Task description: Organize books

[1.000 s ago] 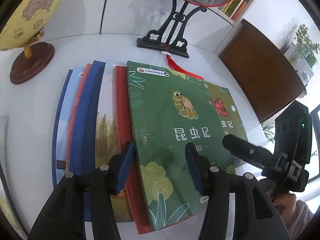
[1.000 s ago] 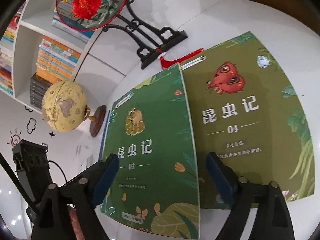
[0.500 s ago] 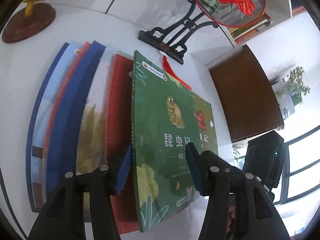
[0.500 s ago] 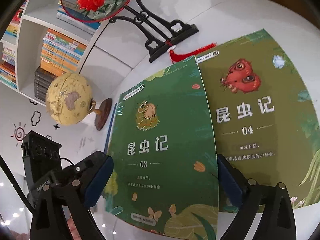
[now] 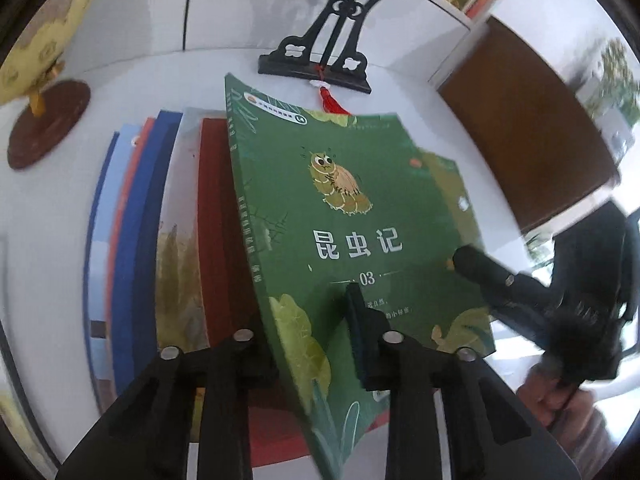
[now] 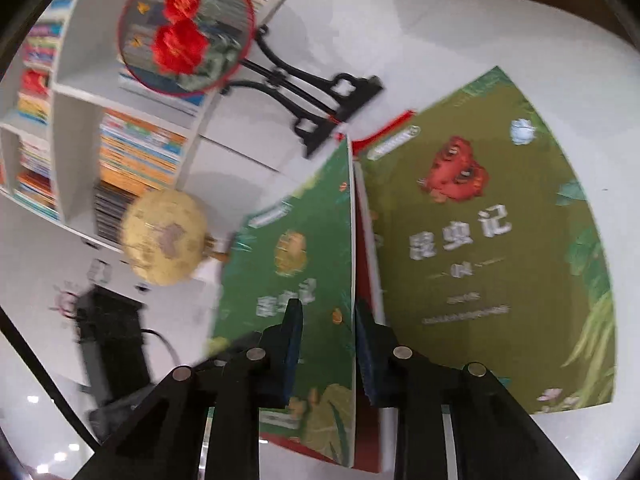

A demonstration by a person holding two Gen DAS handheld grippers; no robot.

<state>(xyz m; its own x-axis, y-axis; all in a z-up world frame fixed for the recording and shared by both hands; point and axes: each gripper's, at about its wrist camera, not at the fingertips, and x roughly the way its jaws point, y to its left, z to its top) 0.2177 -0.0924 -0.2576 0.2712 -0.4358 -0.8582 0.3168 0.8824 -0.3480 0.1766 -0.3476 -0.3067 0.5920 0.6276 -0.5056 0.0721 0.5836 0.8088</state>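
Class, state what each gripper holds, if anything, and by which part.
Both grip the green book 03: left gripper at its spine-side lower edge, right gripper at its open-side lower edge.

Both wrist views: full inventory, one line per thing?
Green insect book numbered 03: one, lifted off the fanned books, clamped by both grippers.
Olive insect book numbered 04: one, flat on white table.
Fanned blue, red and pale books: several, left.
Yellow globe on brown base: one, far left.
Black stand with red-flowered round fan: one, behind the books.
White bookshelf: one, background.
Left gripper: black, jaws just closed.
Right gripper: black, jaws just closed.
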